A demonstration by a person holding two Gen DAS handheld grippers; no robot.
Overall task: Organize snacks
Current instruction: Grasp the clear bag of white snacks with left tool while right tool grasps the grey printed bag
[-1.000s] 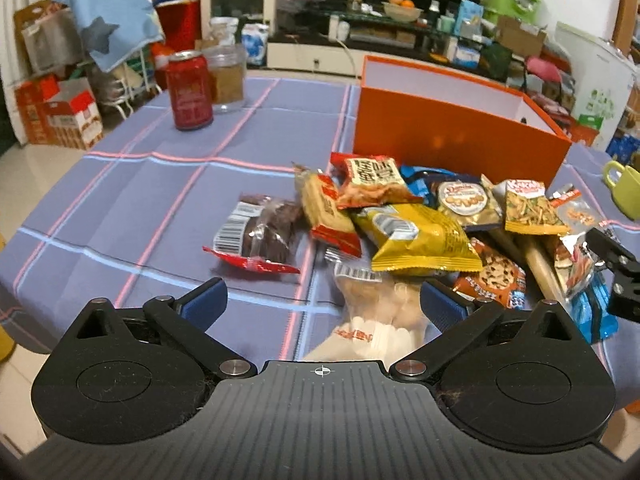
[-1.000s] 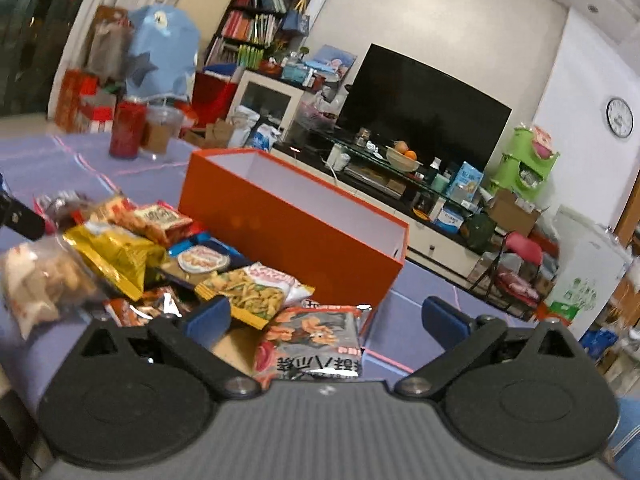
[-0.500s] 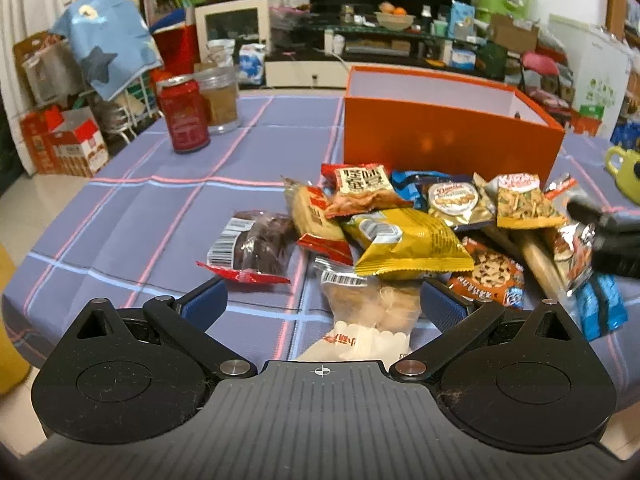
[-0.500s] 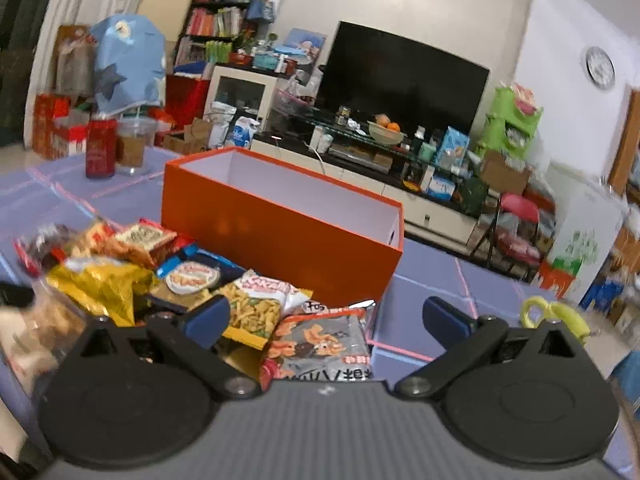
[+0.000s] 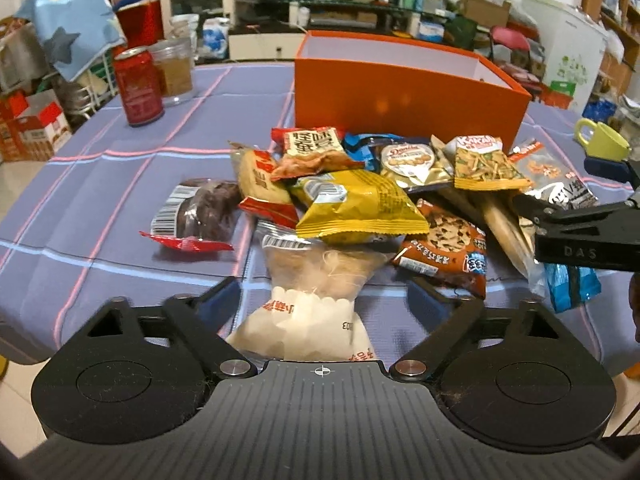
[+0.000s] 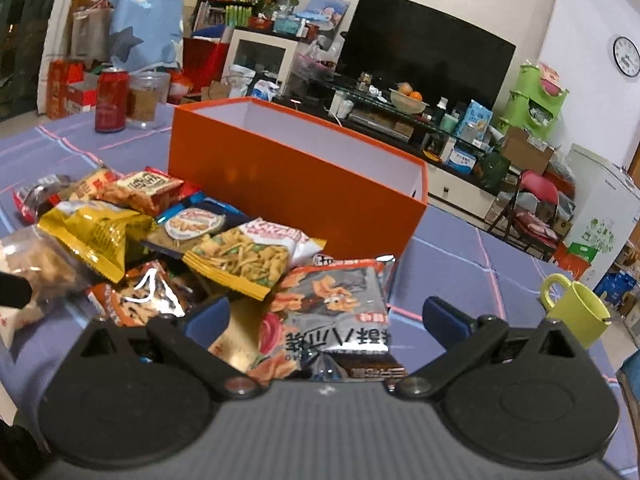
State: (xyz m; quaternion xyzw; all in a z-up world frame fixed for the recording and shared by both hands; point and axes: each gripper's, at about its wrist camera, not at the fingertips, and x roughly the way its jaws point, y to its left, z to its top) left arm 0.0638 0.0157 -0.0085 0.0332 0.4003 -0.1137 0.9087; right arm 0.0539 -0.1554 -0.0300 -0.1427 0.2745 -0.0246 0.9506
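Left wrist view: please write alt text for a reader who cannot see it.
The left gripper, jaws just closing, straddles a clear bag of pale snacks without visibly pinching it. Behind it a pile of snack packets, topped by a yellow bag, lies before an open orange box on a blue checked tablecloth.

A heap of snack packets (image 5: pixel 360 200) lies mid-frame on the table (image 5: pixel 100 200), just before the box (image 5: pixel 404 92). A can (image 5: pixel 138 86) and jar (image 5: pixel 174 70) stand upper left; a mug (image 5: pixel 602 142), possibly near the table's edge, sits far right.
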